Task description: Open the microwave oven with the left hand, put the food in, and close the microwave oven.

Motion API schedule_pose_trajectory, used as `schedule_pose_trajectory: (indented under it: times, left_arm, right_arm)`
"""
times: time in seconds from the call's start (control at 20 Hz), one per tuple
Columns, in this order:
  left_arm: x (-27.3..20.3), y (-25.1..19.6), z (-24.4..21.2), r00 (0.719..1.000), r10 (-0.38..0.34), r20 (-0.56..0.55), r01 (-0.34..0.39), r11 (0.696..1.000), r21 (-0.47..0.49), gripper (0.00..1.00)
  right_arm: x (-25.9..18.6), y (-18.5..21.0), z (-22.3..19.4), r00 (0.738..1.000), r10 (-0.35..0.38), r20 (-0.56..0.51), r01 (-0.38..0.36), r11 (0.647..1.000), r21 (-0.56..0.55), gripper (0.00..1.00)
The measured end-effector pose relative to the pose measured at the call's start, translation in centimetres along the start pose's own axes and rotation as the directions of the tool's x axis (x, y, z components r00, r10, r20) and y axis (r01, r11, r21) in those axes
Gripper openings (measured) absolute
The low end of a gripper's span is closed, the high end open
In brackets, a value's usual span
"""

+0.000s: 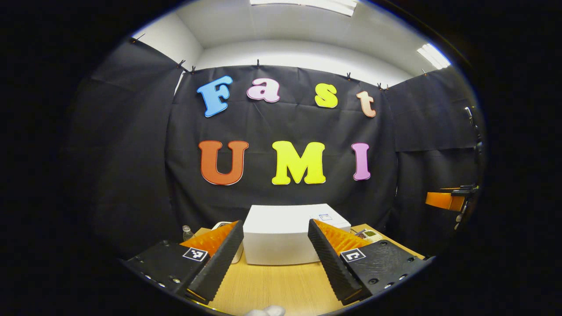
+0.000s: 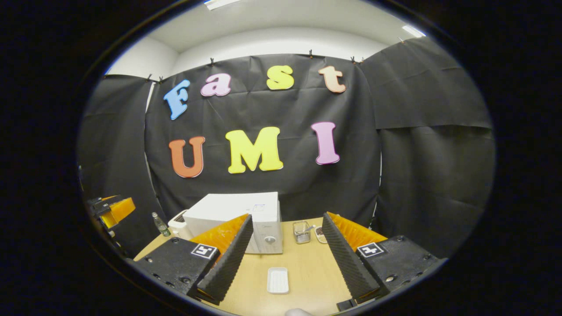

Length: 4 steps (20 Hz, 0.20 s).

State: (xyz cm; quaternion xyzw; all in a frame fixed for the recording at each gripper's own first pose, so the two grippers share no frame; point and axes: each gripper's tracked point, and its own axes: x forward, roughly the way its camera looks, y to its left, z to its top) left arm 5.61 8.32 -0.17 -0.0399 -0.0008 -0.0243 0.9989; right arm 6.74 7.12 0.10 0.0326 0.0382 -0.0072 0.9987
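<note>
The white microwave oven [image 1: 281, 235] stands shut at the back of the wooden desk [image 1: 272, 287], against the black cloth wall. The left tongs [image 1: 275, 256] hang open and empty in front of it, well short of the door. The right tongs [image 2: 285, 259] are also open and hold nothing. Between their fingers, in the right gripper view, a small white tray [image 2: 278, 280] lies flat on the desk, apart from the oven; whether it carries food cannot be told.

The chief risk looks to be the door. No handle is plain in the left gripper view, so the left tongs could slide off the smooth white face or push the light oven backward instead of opening it. The shallow tray may also be hard to pinch by its low rim, and could tip if caught on one edge.

Beside the oven's right side stand a small wire basket [image 2: 301, 231] and a small dish [image 2: 321, 235]; a clear bottle [image 2: 160, 224] stands to its left. The desk is pale wood grain, the booth draped in black, with bright ceiling lights above.
</note>
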Motion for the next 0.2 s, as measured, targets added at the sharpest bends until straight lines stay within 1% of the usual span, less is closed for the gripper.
schedule_pose_trajectory:
  times: [0.2]
  left_arm:
    - [0.07,-0.15,0.64,1.000,0.002,0.006,-0.002,1.000,0.014,0.94]
  right_arm:
    - [-0.11,0.20,0.51,1.000,0.005,0.015,-0.004,1.000,-0.019,0.92]
